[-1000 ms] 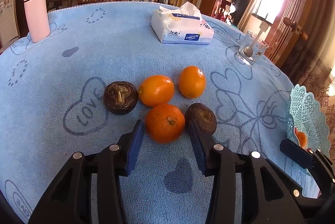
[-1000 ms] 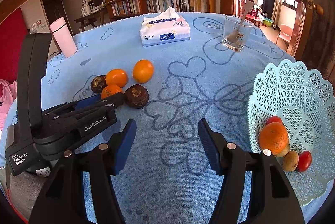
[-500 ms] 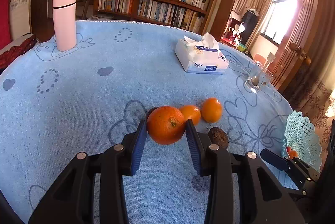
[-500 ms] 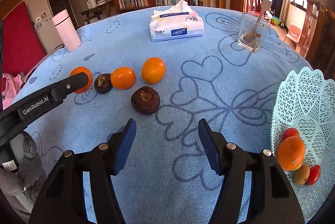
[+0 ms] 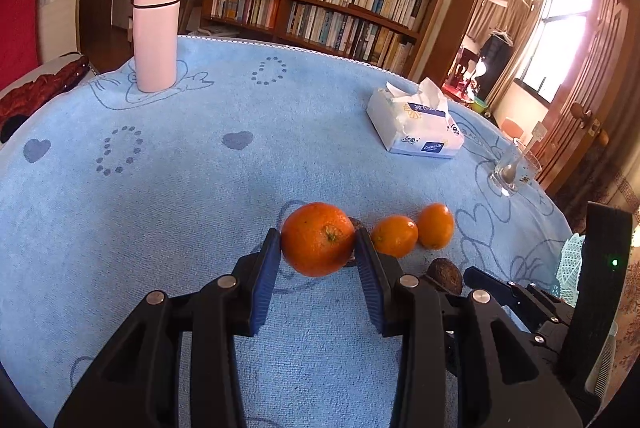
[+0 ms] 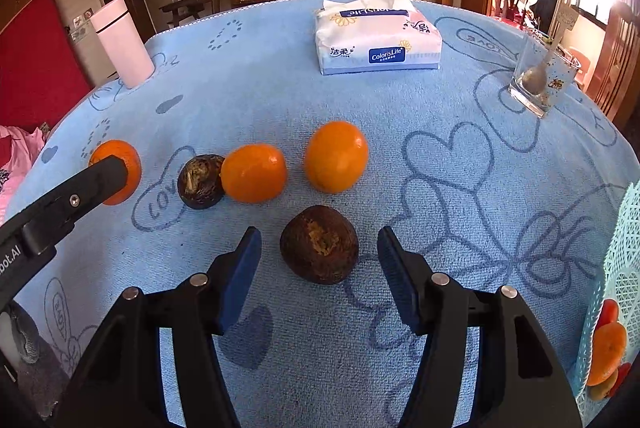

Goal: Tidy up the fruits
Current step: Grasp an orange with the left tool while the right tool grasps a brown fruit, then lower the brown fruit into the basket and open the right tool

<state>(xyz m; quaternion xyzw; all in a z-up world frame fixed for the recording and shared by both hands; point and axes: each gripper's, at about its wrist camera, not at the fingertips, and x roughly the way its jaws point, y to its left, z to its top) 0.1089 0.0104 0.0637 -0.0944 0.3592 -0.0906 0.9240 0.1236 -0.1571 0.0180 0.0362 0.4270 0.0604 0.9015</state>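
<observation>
The left gripper (image 5: 318, 248) has lifted an orange (image 5: 318, 239) off the desk (image 5: 200, 187), fingers clamped on it; the right gripper (image 6: 319, 260), fingers closing but apart, now straddles the brown fruit (image 6: 319, 244) at lower centre, bound for the basket (image 6: 624, 268) next

Basket (image 6: 622, 268) cut off; its fruit partly hidden.

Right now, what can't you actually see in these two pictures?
- Basket: cut off by the right edge of the right wrist view; its fruit only partly shows.
- Second dark fruit: left wrist view, mostly behind the held orange.
- Glass contents: too small.
</observation>
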